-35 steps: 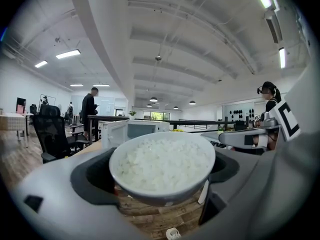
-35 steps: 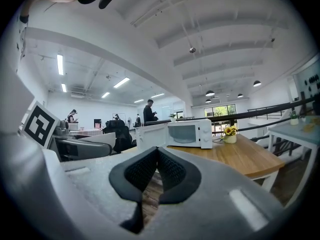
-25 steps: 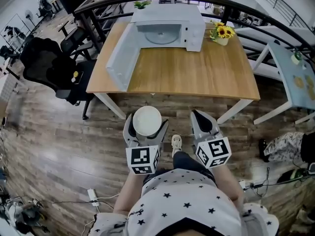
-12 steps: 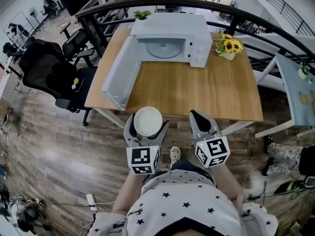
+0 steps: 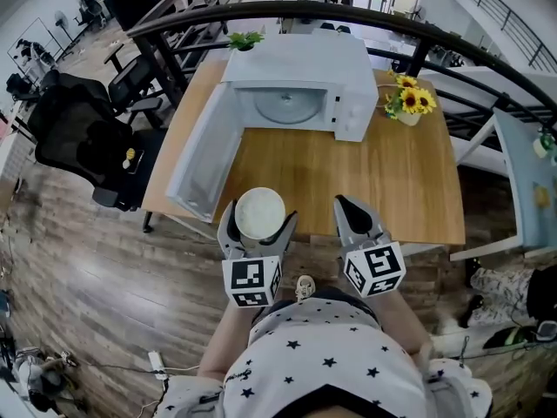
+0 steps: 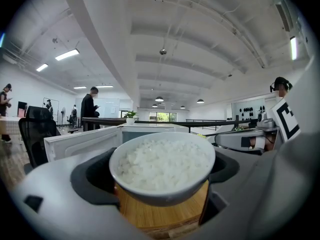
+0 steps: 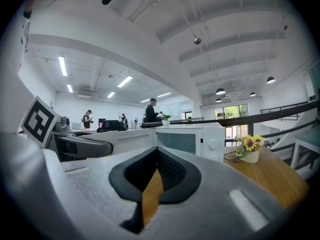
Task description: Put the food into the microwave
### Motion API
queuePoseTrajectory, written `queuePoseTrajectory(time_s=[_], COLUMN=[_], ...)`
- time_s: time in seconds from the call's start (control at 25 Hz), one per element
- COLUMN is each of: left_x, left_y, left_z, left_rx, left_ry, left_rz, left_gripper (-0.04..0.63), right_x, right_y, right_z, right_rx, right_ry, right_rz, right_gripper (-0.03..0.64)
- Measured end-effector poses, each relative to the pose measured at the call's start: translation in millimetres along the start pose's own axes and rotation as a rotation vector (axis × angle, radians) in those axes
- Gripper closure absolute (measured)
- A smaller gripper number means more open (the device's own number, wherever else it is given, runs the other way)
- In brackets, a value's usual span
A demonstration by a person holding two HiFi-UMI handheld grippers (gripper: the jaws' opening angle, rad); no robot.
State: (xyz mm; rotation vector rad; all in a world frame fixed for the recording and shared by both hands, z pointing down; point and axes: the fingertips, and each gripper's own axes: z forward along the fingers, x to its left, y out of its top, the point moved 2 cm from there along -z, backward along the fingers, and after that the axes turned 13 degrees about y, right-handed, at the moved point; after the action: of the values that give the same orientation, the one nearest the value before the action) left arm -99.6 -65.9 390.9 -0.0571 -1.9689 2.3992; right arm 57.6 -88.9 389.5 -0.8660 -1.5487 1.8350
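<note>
Bowl of rice (image 6: 162, 166): white, filled with white rice, upright, seated between the two jaws of the left gripper (image 5: 258, 221). The jaws stand wide apart and press on the bowl's sides. The wooden table (image 5: 357, 177) shows directly beneath the bowl; in the head view the bowl sits over the table's near edge.

Right gripper (image 7: 154, 180): just beside the left one, on its right, not touching it. Jaws drawn together to a thin slit, nothing held between them; only table wood shows through the slit.

Microwave (image 5: 296, 90): white, on the far part of the table, ahead of both grippers. Its door (image 5: 198, 157) hangs fully open, ahead and to the left of the left gripper. The round turntable (image 5: 285, 104) is visible inside.

Pot of sunflowers (image 5: 409, 107): ahead and to the right of the right gripper, just beside the microwave's right side. A small green plant (image 5: 244, 39) stands beyond the microwave's far left corner. A black office chair (image 5: 74, 133) stands on the floor, well to the left of the left gripper.
</note>
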Motion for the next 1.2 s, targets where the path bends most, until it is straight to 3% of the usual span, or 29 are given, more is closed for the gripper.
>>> queuePoseTrajectory(time_s=[0.64,1.2], left_x=[-13.7,-14.7], left_y=[6.2,8.9], left_z=[96.3,178.7], left_rx=[0.015,0.027], left_ry=[0.024,0.0], left_rz=[0.018,0.055], left_gripper=[0.087,0.087], right_x=[-72.3,-109.6], right_y=[2.9,-1.5], right_z=[48.1,78.4], right_rx=[0.021,0.03], right_ry=[0.04,-0.002], right_rz=[-0.001,0.026], right_gripper=[0.612,0.612])
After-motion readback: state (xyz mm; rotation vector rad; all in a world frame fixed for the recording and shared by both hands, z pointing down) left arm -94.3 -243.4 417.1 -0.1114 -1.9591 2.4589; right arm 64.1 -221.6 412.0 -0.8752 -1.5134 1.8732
